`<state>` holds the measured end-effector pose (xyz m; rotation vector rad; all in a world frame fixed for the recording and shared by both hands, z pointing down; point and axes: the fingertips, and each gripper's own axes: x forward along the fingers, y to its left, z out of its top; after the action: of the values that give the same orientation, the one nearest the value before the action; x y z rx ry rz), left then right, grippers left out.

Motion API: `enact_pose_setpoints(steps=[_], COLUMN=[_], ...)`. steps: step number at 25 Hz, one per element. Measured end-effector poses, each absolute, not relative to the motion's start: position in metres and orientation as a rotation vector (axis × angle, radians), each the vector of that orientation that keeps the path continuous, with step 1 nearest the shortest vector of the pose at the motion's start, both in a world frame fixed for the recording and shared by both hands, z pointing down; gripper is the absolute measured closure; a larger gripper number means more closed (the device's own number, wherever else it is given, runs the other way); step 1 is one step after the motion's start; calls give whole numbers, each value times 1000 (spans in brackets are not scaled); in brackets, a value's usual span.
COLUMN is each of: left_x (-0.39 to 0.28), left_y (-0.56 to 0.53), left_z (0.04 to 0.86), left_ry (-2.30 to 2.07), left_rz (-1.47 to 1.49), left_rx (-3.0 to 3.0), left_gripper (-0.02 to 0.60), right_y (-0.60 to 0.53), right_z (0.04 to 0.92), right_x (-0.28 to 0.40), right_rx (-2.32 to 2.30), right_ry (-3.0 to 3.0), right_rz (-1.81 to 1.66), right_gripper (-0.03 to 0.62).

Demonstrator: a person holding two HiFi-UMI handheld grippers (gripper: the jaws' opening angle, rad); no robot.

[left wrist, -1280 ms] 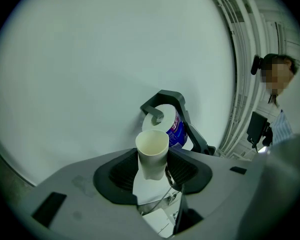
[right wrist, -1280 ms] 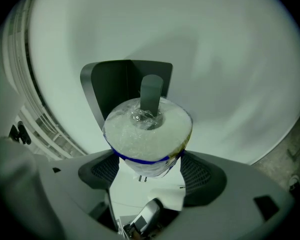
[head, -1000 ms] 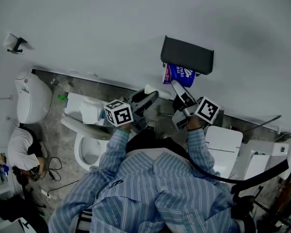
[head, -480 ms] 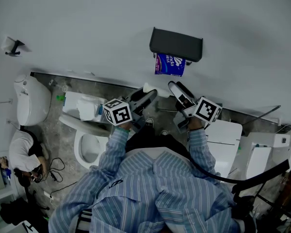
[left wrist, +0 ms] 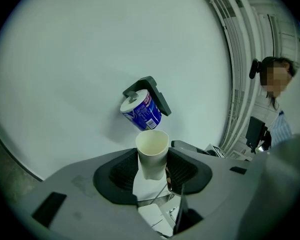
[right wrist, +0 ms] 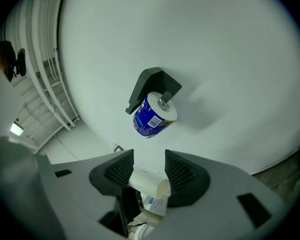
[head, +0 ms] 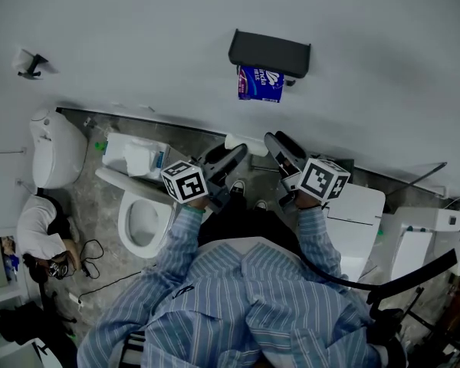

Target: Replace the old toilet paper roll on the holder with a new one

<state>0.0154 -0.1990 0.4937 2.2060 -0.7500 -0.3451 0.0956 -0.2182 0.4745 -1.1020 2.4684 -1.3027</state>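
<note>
On the white wall hangs a dark holder point(head: 269, 52) point(left wrist: 149, 88) point(right wrist: 152, 86) with a full roll in blue wrapper point(head: 259, 83) point(left wrist: 141, 112) point(right wrist: 153, 115) on its spindle. My left gripper point(head: 231, 156) point(left wrist: 152, 160) is shut on an empty cardboard tube point(left wrist: 152, 150) point(head: 235, 142), held level and short of the holder. My right gripper point(head: 279, 150) point(right wrist: 149, 160) is beside it, below the roll and apart from it. Its jaws have just been closing, and nothing sits between the pads point(right wrist: 120, 170). A pale curved shape low in that gap is unclear.
Below my arms stands a toilet with an open bowl point(head: 132, 222) and a white tank point(head: 125, 156). Another white fixture point(head: 357, 219) stands at the right and one point(head: 54, 156) at the left. One person crouches at lower left point(head: 37, 232); another stands at the right point(left wrist: 275, 109).
Both grippers have drawn back from the wall. The right gripper, close up at the blue-wrapped roll a second ago, is now clear of it and narrower. The roll stays on the holder.
</note>
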Motion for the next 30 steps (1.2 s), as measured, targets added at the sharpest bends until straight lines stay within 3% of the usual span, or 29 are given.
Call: enact_pose_setpoints(steps=[5,10,20,30], left_x=[22,22,-4,-80], left_y=[-171,-145,-127,-65], left_z=[503,519,508,504], left_ry=[-767,-782,-782,-720], left_rz=[-336,-305,-346,-344], left_rx=[2179,2144,2174,2223], left_gripper=[402,402,402,402], right_y=[-194,-176,-157,-92], right_z=[485,502,491,494], right_x=[105,107,81,-1], right_rx=[-1158,-1179,-1161,-1194], right_ry=[2486,2491,2525,2471], right_rz=[-1298,-1356,-1321,-1323], right_gripper=[522,569,582,582])
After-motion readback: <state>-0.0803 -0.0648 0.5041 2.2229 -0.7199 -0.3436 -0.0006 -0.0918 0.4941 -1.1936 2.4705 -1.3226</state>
